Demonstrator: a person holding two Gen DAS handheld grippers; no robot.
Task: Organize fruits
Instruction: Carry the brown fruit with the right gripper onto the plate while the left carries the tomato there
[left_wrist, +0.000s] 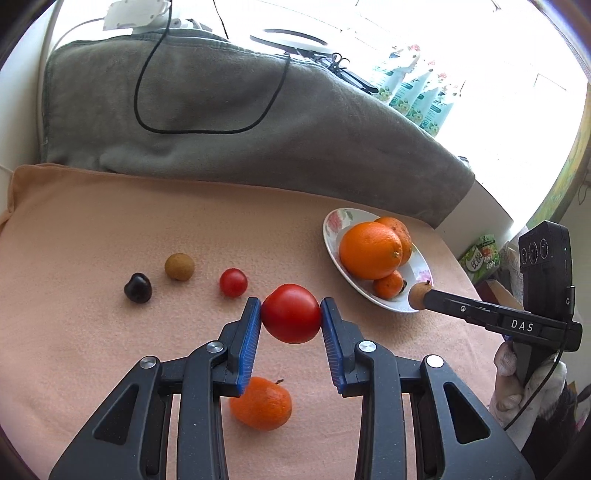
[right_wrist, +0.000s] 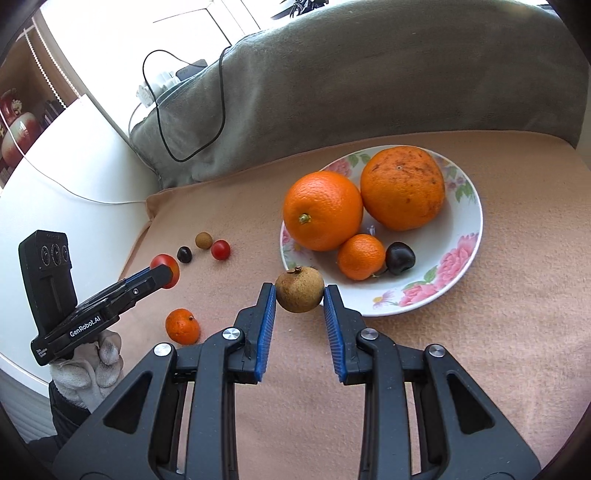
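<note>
Looking along the left gripper (left_wrist: 291, 314), its blue fingers (left_wrist: 250, 325) pinch a red tomato (left_wrist: 291, 313) from both sides, lifted clear of the peach cloth (left_wrist: 92, 229) that covers the table. Below it on the cloth lies a mandarin (left_wrist: 263, 403); farther off sit a small tomato (left_wrist: 233, 282), a tan longan (left_wrist: 179, 266) and a dark cherry (left_wrist: 137, 288), each apart from the others. At the right stands the flowered bowl (left_wrist: 334, 221), already holding oranges, and the right gripper reaches toward its near rim with a brown fruit at its tip. The grip on the tomato is narrow, only at its widest line; smooth skin could let it roll out if the hand tilts or jerks, and a harder squeeze might bruise it.

From the right gripper (right_wrist: 300, 293), the fingers (right_wrist: 266, 314) pinch a brown longan (right_wrist: 300, 290) just in front of the bowl's rim (right_wrist: 476, 206). Inside are two large oranges (right_wrist: 322, 210), a small mandarin (right_wrist: 361, 256) and a dark cherry (right_wrist: 400, 257). The left gripper (right_wrist: 168, 271) hangs at the left with its tomato, a gloved hand (right_wrist: 92, 365) below it. My guess is that both fruits are headed for the bowl. The risk there is crowding: a longan dropped from height could bounce off an orange and roll out, and the two grippers could knock together if they arrive at the rim at once.
</note>
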